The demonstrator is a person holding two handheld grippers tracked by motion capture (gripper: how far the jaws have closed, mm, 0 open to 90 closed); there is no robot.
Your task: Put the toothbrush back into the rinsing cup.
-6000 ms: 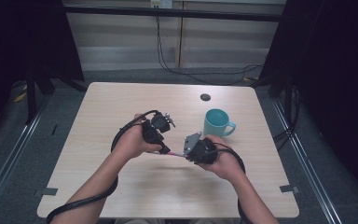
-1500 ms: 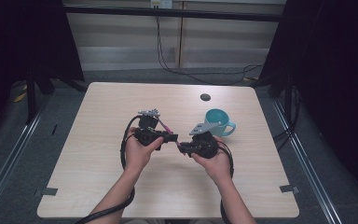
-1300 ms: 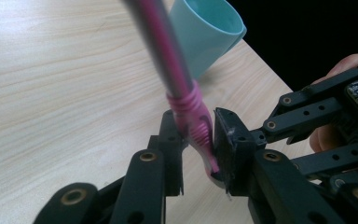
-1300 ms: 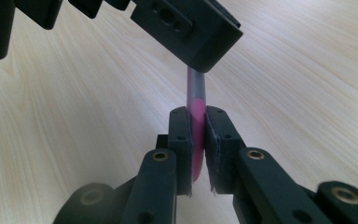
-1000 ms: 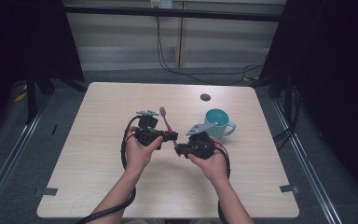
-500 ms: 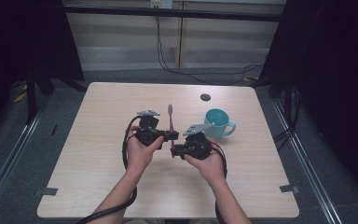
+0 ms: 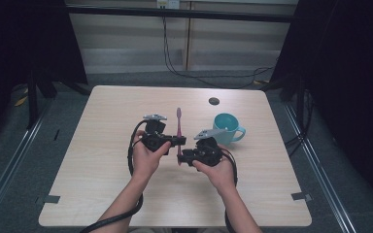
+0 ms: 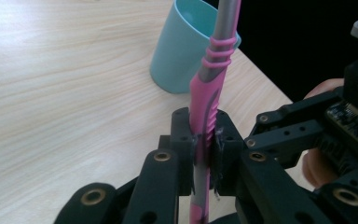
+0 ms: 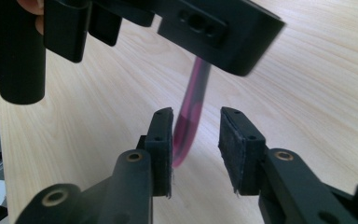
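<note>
The left gripper (image 8: 204, 154) is clamped on a pink toothbrush (image 8: 209, 93), its pads pressing the handle from both sides. The brush's top runs out of the left gripper view, so its head is cut off there; in the high view the toothbrush (image 7: 178, 127) stands upright above the table (image 7: 102, 160), between the two hands. The right gripper (image 9: 196, 140) has just been opening: the handle's lower end hangs blurred in the gap, close to one pad, the other clear of it. The left gripper's body hides the handle higher up. A teal cup (image 7: 226, 128) stands just behind the right gripper (image 7: 182, 156)
</note>
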